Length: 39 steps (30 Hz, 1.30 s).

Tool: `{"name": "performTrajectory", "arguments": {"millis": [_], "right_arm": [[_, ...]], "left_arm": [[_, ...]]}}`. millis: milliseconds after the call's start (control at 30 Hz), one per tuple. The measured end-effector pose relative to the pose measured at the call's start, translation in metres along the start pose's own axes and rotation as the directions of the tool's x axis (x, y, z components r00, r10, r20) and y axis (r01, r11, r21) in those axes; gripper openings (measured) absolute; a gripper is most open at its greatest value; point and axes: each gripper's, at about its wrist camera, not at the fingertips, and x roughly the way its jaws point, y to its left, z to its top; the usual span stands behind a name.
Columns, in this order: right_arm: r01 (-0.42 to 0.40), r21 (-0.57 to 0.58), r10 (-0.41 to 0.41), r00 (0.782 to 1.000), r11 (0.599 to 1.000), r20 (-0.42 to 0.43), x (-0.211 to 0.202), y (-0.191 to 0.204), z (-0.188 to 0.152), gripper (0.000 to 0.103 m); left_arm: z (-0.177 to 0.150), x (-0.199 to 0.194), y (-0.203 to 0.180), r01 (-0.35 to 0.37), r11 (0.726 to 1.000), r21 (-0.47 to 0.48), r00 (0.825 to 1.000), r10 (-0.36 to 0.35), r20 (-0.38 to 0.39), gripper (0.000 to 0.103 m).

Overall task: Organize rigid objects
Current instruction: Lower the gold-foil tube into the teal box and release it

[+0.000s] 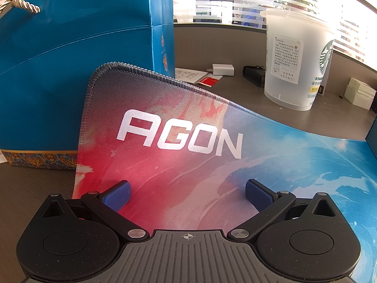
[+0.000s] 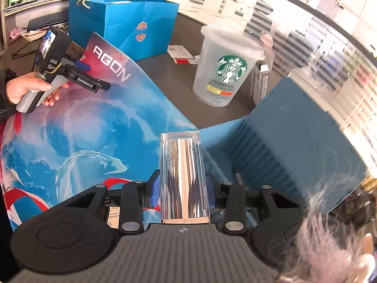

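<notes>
A clear rectangular case with a shiny silver cylinder inside (image 2: 182, 165) is clamped between the blue pads of my right gripper (image 2: 183, 188), lifted above the AGON desk mat (image 2: 94, 129). Just to its right stands an open dark-blue box with ribbed slotted walls (image 2: 282, 129). My left gripper (image 1: 187, 188) hovers open over the red corner of the mat (image 1: 188, 165), with nothing between its fingers. The right wrist view also shows that left gripper (image 2: 94, 75), held by a hand (image 2: 23, 89) at the mat's far left.
A frosted Starbucks cup (image 1: 294, 59) (image 2: 223, 70) stands behind the mat. A blue gift bag (image 1: 70, 59) (image 2: 122, 23) props up the mat's corner. A white charger (image 1: 222, 69), papers and a white box (image 1: 359, 93) lie on the desk. Grey fur (image 2: 329, 235) fills the lower right.
</notes>
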Motion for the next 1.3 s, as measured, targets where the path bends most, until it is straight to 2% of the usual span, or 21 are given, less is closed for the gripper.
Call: {"name": "performTrajectory", "arguments": {"millis": [233,433,867,1300], "right_arm": [[0.049,-0.024,-0.049,0.999,0.999,0.001,-0.014,-0.026,0.016,0.035],[0.056,-0.031,-0.057,0.998,0.998,-0.021,-0.003,-0.058,0.024,0.035],[-0.072,-0.136,0.055,0.991,0.988,-0.121,0.043,-0.099,0.023,0.035],[-0.204,-0.146,0.173,0.964,0.968,-0.202,0.089,-0.11,0.023,0.035]], "left_arm": [[0.0,0.0,0.0,0.0,1.0,0.0,1.0,0.0,0.0,0.103],[0.0,0.0,0.0,0.0,1.0,0.0,1.0,0.0,0.0,0.103],[0.0,0.0,0.0,0.001,1.0,0.0,1.0,-0.001,0.0,0.103],[0.0,0.0,0.0,0.001,1.0,0.0,1.0,-0.001,0.0,0.103]]}}
